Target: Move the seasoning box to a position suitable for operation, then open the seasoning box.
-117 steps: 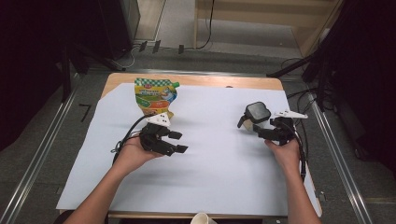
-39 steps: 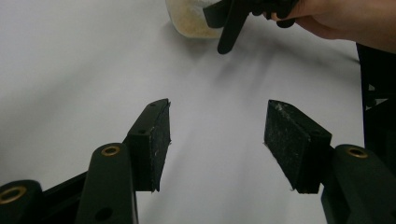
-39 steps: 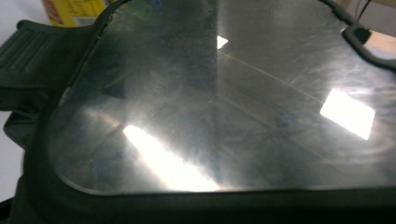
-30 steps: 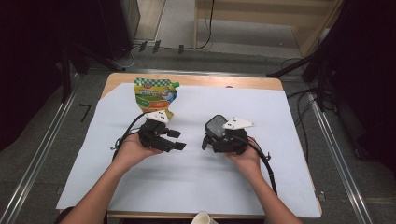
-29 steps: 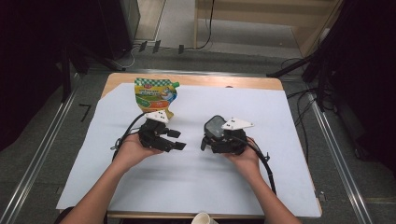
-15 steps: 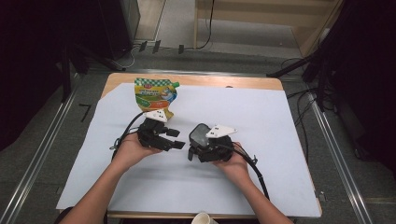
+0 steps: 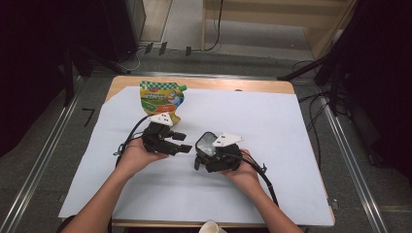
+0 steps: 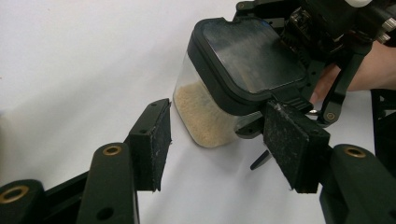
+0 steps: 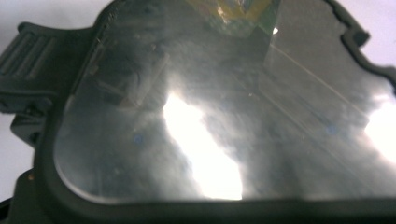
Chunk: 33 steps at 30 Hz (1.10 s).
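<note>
The right gripper (image 7: 203, 156) is clamped on a clear plastic container with a black lid (image 8: 233, 88), tilted, holding pale grains; the left gripper (image 8: 215, 140), jaws apart, flanks it.

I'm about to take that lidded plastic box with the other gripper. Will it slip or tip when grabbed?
The box looks rigid, with clear smooth walls, so it may slide between pads unless squeezed firmly. It is only partly filled with pale grains, so probably light, and the grains will likely shift if tilted. The black lid seems seated.
</note>
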Available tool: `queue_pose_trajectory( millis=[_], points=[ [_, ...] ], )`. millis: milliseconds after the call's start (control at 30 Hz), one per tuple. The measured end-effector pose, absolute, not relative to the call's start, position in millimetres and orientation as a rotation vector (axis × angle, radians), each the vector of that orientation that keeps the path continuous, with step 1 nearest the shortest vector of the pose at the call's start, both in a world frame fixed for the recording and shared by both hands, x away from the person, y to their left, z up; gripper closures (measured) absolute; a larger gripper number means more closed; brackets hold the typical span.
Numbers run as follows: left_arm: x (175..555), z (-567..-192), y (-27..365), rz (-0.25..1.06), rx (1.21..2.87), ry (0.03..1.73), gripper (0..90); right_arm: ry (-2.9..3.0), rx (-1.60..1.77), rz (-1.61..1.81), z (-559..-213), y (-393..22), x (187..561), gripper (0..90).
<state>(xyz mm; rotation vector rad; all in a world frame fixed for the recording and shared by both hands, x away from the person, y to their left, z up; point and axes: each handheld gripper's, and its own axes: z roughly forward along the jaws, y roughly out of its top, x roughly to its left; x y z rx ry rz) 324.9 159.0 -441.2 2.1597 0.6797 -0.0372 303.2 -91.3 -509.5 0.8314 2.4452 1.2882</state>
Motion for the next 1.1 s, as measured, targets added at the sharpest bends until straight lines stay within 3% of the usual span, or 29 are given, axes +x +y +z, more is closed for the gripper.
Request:
queue_pose_trajectory(
  millis=[300,500,600,700,833,867,1100],
  points=[
    [325.1,-441.5,159.0,-0.083,2.149,0.700,47.2,2.495,0.859,1.268,-498.2,-112.2,293.1,14.8],
    [324.0,-442.2,156.2,-0.100,2.153,0.694,55.4,2.470,0.881,1.300,-483.7,-131.4,280.0,16.7],
    [322.8,-442.8,155.3,-0.095,2.158,0.690,61.8,2.467,0.888,1.306,-479.5,-138.6,276.1,20.3],
    [318.8,-440.7,153.7,-0.052,2.165,0.661,74.5,2.485,0.895,1.317,-476.7,-145.6,274.2,24.6],
    [317.9,-442.4,150.3,-0.085,2.161,0.647,87.2,2.463,0.902,1.308,-473.0,-151.9,273.7,37.5],
    [318.5,-443.6,149.5,-0.094,2.169,0.646,89.1,2.459,0.907,1.317,-472.0,-153.8,275.1,44.3],
    [320.5,-454.4,142.4,-0.124,2.219,0.659,90.0,2.457,0.977,1.337,-470.6,-159.4,278.4,77.2]
  ],
)
